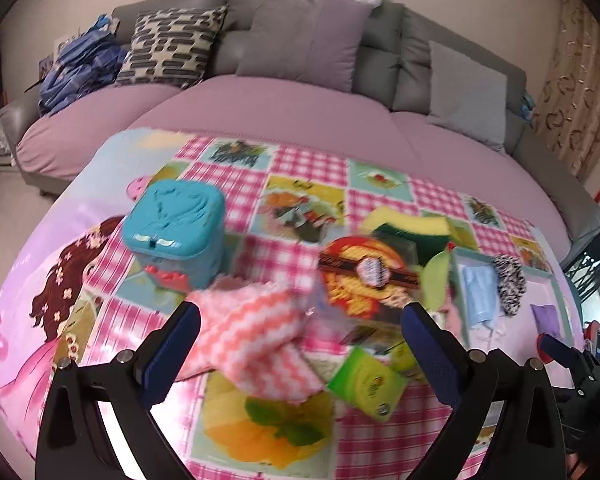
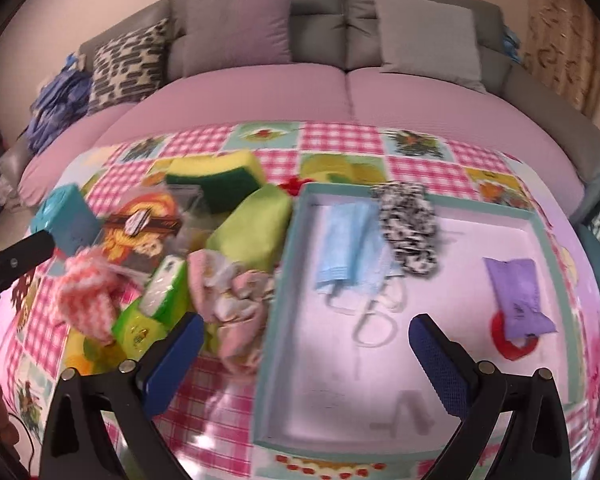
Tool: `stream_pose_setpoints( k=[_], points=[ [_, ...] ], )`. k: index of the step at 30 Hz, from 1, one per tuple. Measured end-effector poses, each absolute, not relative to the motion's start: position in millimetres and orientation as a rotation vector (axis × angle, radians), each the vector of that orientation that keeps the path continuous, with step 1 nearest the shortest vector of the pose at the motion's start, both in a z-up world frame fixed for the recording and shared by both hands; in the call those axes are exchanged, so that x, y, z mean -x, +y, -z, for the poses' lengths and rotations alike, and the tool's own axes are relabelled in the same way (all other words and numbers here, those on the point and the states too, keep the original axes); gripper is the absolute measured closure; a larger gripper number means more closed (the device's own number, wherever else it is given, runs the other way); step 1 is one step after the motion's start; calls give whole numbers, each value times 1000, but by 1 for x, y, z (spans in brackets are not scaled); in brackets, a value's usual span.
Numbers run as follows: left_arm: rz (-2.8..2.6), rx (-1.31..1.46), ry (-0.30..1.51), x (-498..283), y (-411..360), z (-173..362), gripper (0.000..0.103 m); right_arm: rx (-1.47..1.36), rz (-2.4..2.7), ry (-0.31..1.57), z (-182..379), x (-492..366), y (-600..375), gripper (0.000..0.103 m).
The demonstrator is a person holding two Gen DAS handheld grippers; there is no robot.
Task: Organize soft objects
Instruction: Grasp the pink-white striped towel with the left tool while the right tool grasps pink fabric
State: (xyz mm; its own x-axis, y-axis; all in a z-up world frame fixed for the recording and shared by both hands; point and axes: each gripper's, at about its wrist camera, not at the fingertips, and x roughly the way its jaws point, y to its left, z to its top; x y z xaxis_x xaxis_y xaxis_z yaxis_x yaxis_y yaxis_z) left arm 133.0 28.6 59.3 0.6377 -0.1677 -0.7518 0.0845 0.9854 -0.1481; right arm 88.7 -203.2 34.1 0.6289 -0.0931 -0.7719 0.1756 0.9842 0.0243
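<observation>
My left gripper (image 1: 300, 320) is open above a pink-and-white zigzag cloth (image 1: 256, 332) on the patterned sheet; the cloth also shows in the right wrist view (image 2: 86, 300). My right gripper (image 2: 306, 338) is open over the near left edge of a shallow teal-rimmed tray (image 2: 284, 264). In the tray lie a blue face mask (image 2: 348, 244), a black-and-white fuzzy cloth (image 2: 408, 224) and a purple pouch (image 2: 516, 296). Left of the tray lie a pink floral cloth (image 2: 236, 300), a green cloth (image 2: 252, 232), a yellow-green sponge (image 2: 216, 176) and a green tissue pack (image 2: 156, 304).
A blue plastic box (image 1: 176, 224) stands at the left. A printed snack packet (image 1: 364, 276) lies by the sponge. A red ring (image 2: 512, 344) sits under the purple pouch. A grey sofa with cushions (image 1: 300, 40) runs behind. The left gripper's finger (image 2: 16, 260) enters the right wrist view.
</observation>
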Motion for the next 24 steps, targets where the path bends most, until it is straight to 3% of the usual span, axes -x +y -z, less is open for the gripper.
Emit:
stream_pose_setpoints(
  k=[10,16,24],
  points=[
    [73,159,980,-146,54,-17,3,-40,110,935,-6,-106,-170,1],
    [55,174,1009,-152,58,-3,3,-38,96,957,7,-116,-164,15],
    [38,211,1037,-164,65,14,4,2,102,942,8,-122,-157,41]
  ],
)
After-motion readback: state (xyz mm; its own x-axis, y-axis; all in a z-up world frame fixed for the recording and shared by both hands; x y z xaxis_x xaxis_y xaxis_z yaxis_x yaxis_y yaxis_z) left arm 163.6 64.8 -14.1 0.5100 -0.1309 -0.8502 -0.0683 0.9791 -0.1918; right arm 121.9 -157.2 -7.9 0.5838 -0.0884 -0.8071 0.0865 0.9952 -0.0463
